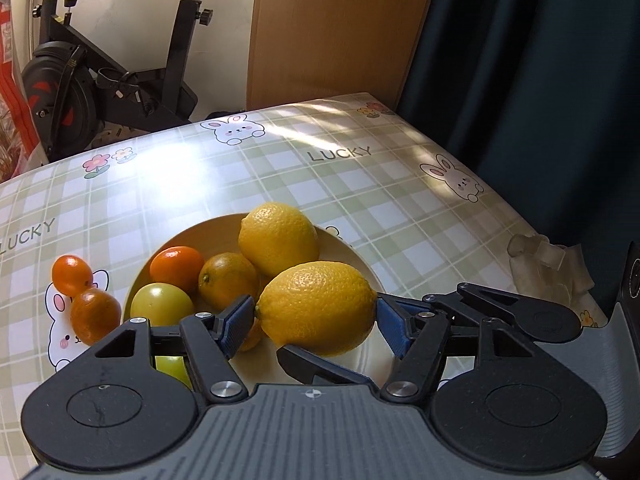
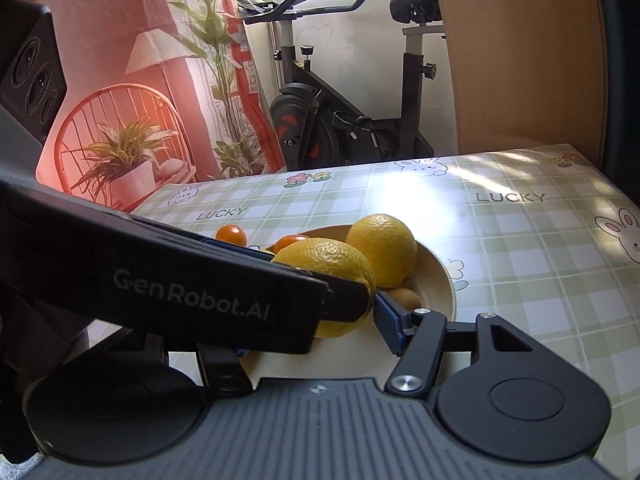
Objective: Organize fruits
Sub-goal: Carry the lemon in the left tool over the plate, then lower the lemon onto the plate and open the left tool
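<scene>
A cream bowl (image 1: pixel 352 252) on the plaid tablecloth holds two lemons, an orange (image 1: pixel 228 280), a tangerine (image 1: pixel 176 266) and a green fruit (image 1: pixel 162 304). My left gripper (image 1: pixel 316 316) is shut on the near lemon (image 1: pixel 320 306), blue pads on both its ends, just above the bowl. Two small oranges (image 1: pixel 72 274) (image 1: pixel 95 314) lie on the cloth left of the bowl. The far lemon (image 1: pixel 278 238) rests at the bowl's back. In the right wrist view my right gripper (image 2: pixel 320 332) sits close behind the same lemon (image 2: pixel 324 260); the left gripper's body hides its left finger.
A crumpled clear plastic wrap (image 1: pixel 548 268) lies near the table's right edge. An exercise bike (image 1: pixel 92 80) and a wooden panel (image 1: pixel 332 28) stand beyond the far edge. A dark curtain (image 1: pixel 540 60) hangs on the right. A small brown fruit (image 2: pixel 404 298) sits in the bowl.
</scene>
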